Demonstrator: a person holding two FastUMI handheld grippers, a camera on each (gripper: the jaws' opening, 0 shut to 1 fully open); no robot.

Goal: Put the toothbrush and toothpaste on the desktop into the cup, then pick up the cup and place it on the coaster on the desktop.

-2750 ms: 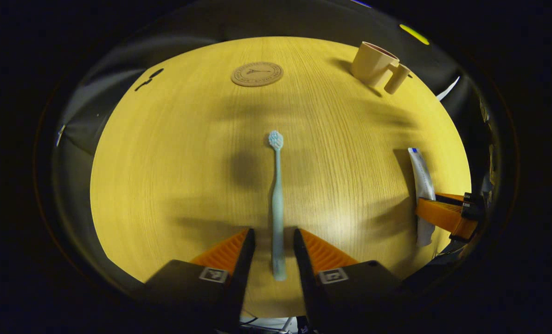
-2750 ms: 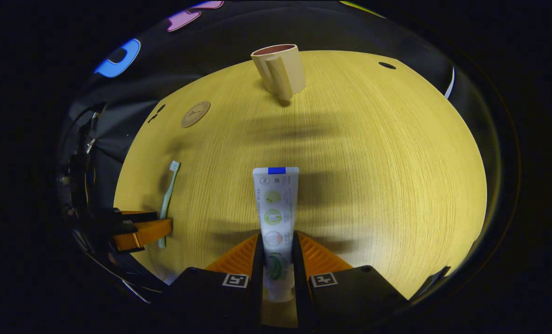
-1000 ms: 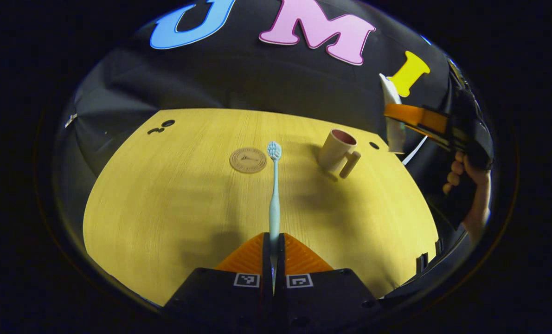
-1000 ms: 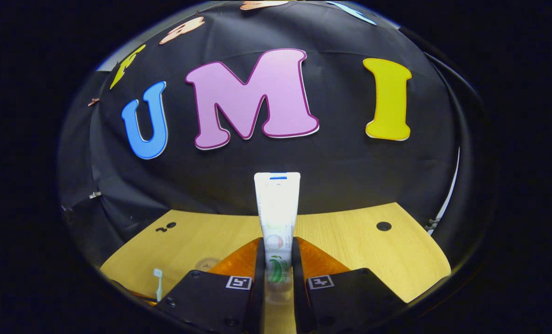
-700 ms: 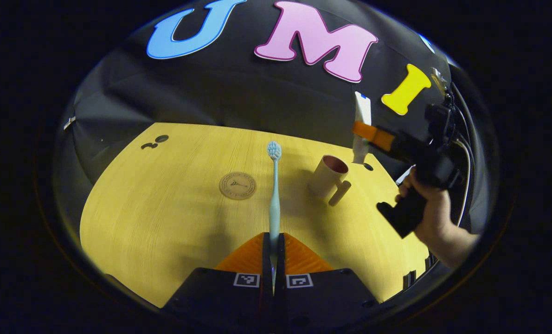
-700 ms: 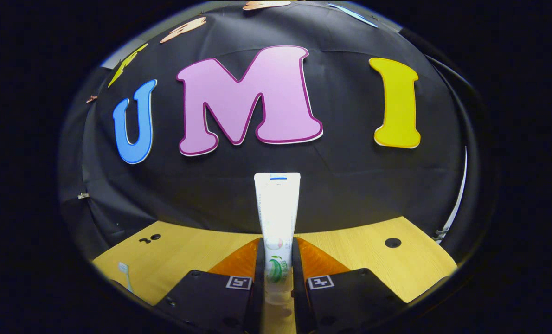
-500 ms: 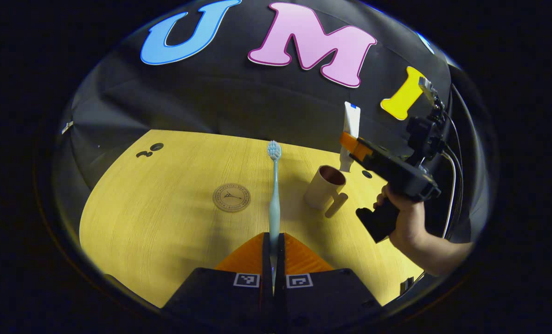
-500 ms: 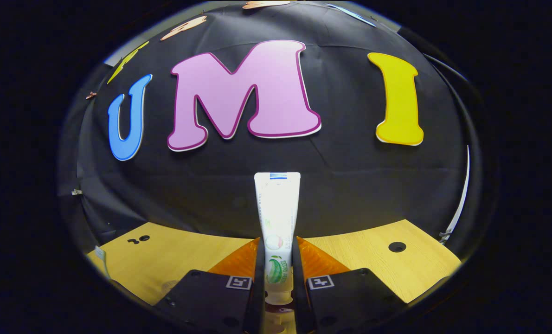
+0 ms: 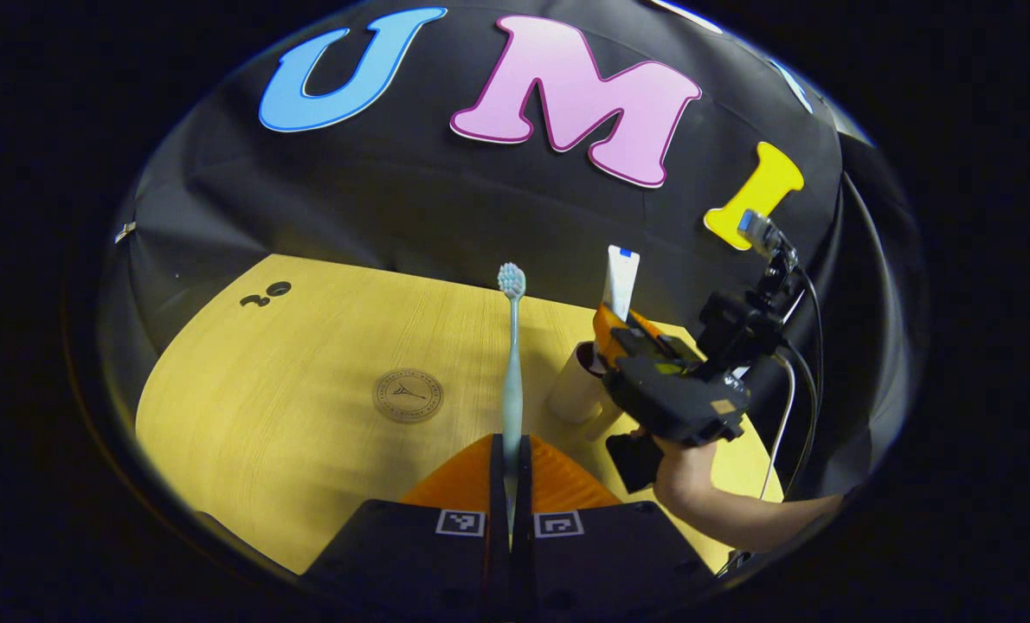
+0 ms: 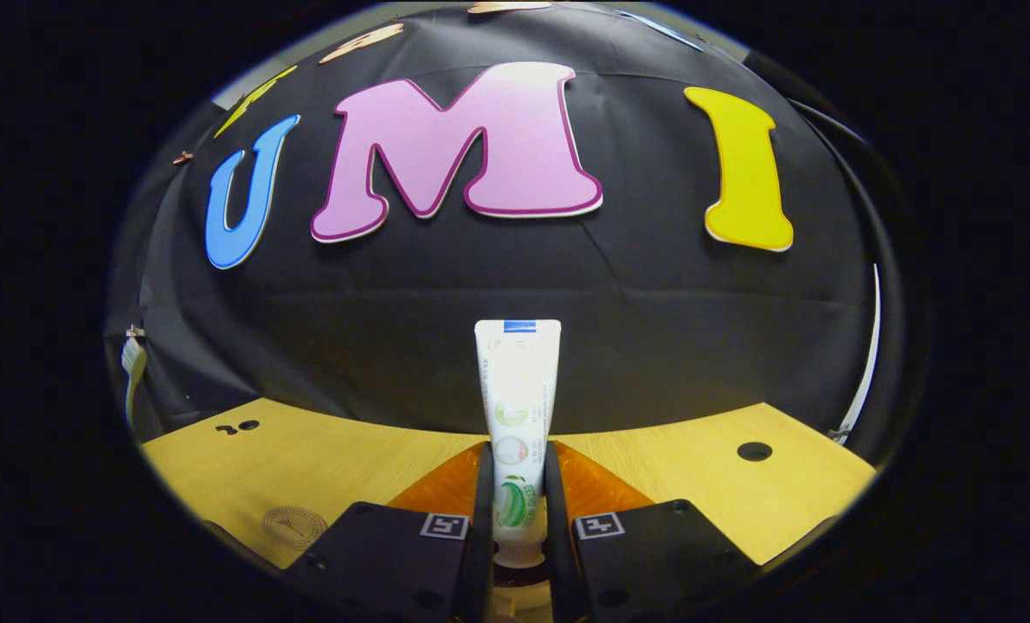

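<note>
In the left gripper view my left gripper is shut on the handle of a pale blue toothbrush, held above the wooden table with its bristles pointing away. To its right, my right gripper, held by a hand, hangs over the beige cup and grips the white toothpaste tube upright. In the right gripper view my right gripper is shut on the toothpaste tube, cap end down; the cup's rim shows faintly below the cap. The round coaster lies left of the cup, and the coaster shows again low on the left.
The wooden table has small dark holes at its far left and a round hole at the far right. A cable trails from the right gripper. The black cloth wall stands close behind the table.
My right gripper has carried the toothpaste left and down until it hangs right over the cup. My left gripper holds the toothbrush as before, having shifted slightly.
</note>
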